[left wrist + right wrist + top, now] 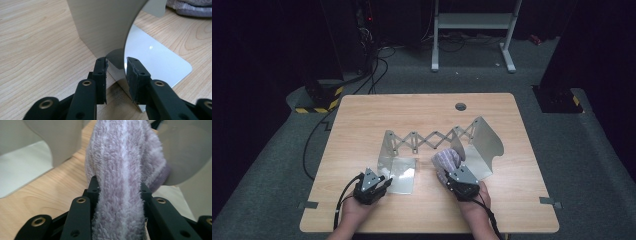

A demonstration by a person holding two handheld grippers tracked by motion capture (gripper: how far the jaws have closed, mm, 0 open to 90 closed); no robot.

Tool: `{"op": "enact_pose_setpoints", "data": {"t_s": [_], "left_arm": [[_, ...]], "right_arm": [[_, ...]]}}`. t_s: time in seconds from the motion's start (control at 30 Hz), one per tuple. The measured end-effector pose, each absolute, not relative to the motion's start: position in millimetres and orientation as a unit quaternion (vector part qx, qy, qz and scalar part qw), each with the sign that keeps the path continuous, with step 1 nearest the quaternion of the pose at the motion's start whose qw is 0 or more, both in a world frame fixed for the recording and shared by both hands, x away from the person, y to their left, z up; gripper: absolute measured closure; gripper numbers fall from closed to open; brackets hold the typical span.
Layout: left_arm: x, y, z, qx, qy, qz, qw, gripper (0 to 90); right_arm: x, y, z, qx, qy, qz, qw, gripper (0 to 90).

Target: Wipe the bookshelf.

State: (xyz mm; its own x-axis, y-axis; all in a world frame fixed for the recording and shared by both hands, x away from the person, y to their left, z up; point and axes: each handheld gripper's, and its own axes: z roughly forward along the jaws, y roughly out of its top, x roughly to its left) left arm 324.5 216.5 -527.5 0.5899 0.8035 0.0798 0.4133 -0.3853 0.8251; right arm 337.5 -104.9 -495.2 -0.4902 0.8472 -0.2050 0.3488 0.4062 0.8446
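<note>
Here, the wooden table [362,120] carries an expanding metal rack [432,142], its two end plates joined by a scissor lattice. My right gripper [455,178] is clamped on a folded lilac towel [122,170], held between the plates. My left gripper [116,75] straddles the left plate's [100,22] edge, jaws apart, not pressing it.
</note>
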Motion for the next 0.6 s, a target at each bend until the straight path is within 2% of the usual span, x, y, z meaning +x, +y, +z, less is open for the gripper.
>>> {"op": "enact_pose_setpoints", "data": {"t_s": [0.6], "left_arm": [[329.1,166.0,-524.2,0.826,0.324,0.234,0.397,66.4]], "right_arm": [[357.6,-166.4,-497.1,0.463,0.73,0.357,0.354,66.5]]}}
